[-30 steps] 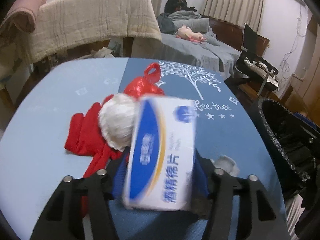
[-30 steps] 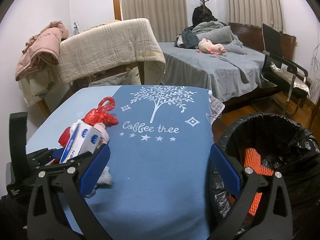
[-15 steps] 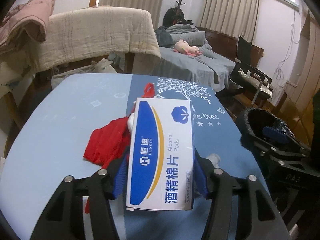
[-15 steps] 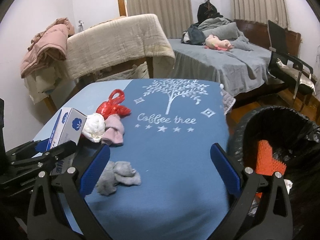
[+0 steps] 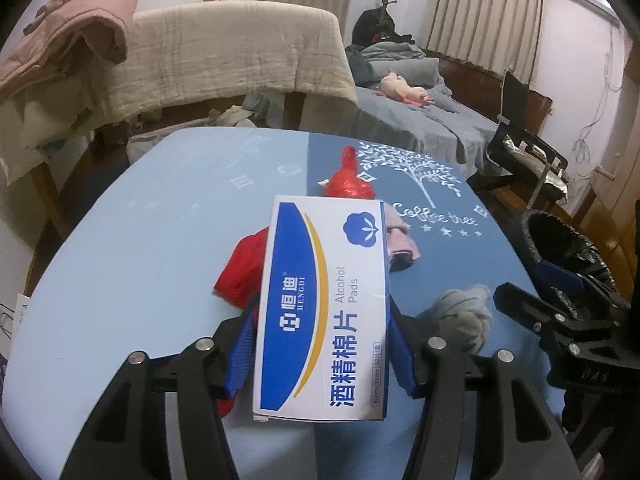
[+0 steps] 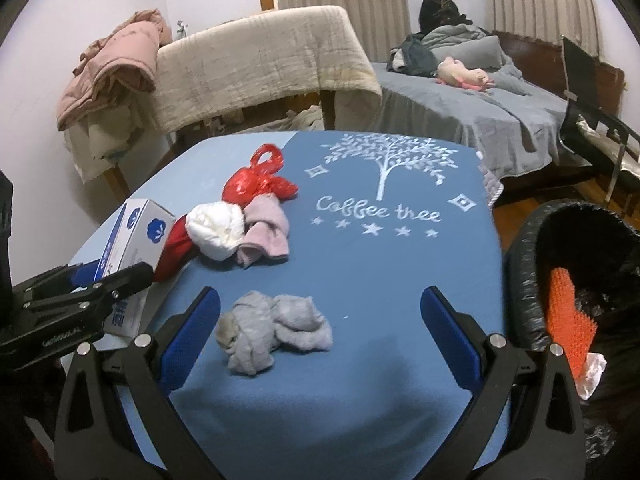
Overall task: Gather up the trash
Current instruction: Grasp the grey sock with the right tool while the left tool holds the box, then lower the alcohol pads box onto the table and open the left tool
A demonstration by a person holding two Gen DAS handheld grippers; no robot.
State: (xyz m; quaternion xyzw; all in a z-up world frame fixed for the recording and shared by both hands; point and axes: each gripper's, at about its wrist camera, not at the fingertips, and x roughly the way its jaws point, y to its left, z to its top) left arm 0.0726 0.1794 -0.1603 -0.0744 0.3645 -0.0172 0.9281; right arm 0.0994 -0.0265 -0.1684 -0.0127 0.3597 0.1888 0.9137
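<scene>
My left gripper [image 5: 322, 350] is shut on a white and blue alcohol pads box [image 5: 324, 304], held above the blue table [image 5: 140, 260]; the same box [image 6: 136, 240] shows at the left of the right wrist view. My right gripper [image 6: 320, 336] stands open over a grey sock bundle [image 6: 272, 332] that lies between its blue pads without touching them. A red plastic bag [image 6: 256, 184], a white bundle [image 6: 216, 228], a pink sock [image 6: 264, 232] and a red cloth [image 5: 244, 268] lie further back on the table.
A bin lined with a black bag [image 6: 568, 280] stands at the table's right edge, holding an orange piece [image 6: 568, 316] and crumpled paper. Behind the table are a chair draped with a beige blanket [image 6: 260, 64], a bed [image 6: 480, 112] and a black chair [image 6: 592, 112].
My left gripper has carried the box back and up from the pile. My right gripper has swung left from the bin to stand over the grey sock bundle.
</scene>
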